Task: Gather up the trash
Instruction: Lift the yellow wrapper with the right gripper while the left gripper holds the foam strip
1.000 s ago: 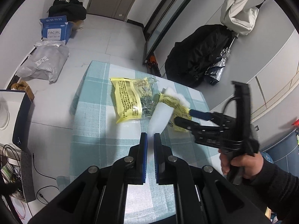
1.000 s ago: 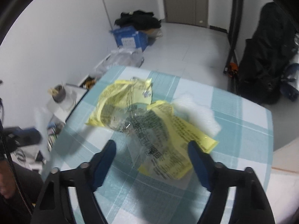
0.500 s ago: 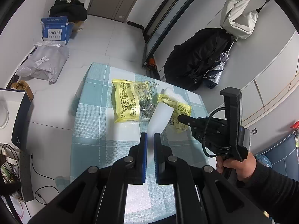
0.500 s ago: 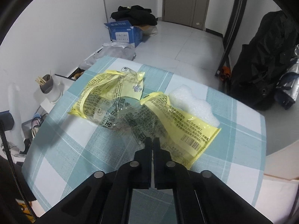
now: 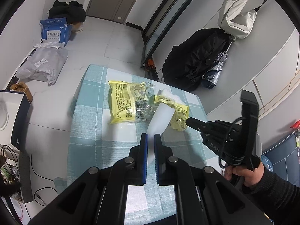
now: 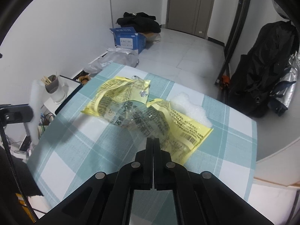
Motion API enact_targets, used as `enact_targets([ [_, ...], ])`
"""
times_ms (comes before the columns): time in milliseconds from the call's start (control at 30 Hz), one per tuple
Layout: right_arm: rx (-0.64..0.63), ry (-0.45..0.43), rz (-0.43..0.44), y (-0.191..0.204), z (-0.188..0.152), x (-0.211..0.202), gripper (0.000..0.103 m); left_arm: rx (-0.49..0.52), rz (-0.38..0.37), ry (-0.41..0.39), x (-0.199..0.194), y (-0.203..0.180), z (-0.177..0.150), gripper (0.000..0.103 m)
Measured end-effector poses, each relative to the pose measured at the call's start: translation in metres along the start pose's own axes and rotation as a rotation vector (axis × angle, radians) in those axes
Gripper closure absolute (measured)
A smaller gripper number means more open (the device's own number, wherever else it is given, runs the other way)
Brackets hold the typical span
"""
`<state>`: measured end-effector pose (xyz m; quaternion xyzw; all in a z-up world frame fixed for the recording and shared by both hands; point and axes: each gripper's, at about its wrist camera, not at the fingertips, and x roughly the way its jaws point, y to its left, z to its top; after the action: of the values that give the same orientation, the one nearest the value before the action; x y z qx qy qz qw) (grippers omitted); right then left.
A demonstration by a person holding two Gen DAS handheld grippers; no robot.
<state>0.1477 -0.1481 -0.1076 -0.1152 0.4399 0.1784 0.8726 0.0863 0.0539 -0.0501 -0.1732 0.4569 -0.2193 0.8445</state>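
Two yellow wrappers (image 6: 131, 101) (image 6: 180, 125) (one foam lump (image 6: 189, 106))

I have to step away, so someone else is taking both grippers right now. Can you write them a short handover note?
Left gripper: jaws shut on a white foam strip, held above the checked tablecloth.
Right gripper: jaws shut on the near edge of the yellow and clear wrapper; whether it has lifted is unclear.
On the table: a second yellow wrapper overlapping the first, and a white foam lump behind them.
Done: foam strip picked up, one wrapper gripped.
Left: the other wrapper and the foam lump; no bin is in view.
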Motion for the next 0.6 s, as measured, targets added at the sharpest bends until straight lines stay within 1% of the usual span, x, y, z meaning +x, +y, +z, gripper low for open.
enact_targets([
  [233, 0.037, -0.037, 0.038, -0.007, -0.008, -0.025, 0.103, 0.016, 0.001, -0.01, -0.002, -0.01, -0.002, 0.1],
  [467, 0.06, -0.062, 0.068, -0.009, -0.009, -0.032, 0.103, 0.008, 0.012, -0.008, 0.0, -0.011, -0.005, 0.1],
  [500, 0.071, -0.064, 0.082, -0.01, -0.008, -0.032, 0.099, 0.005, 0.012, -0.004, 0.001, -0.01, -0.005, 0.1],
  [567, 0.069, -0.041, 0.097, -0.01, -0.005, -0.025, 0.077, -0.001, 0.012, -0.003, 0.001, -0.009, -0.005, 0.1],
  [600, 0.057, -0.036, 0.079, -0.008, -0.004, -0.022, 0.053, -0.002, 0.013, -0.002, 0.001, -0.009, -0.005, 0.1],
])
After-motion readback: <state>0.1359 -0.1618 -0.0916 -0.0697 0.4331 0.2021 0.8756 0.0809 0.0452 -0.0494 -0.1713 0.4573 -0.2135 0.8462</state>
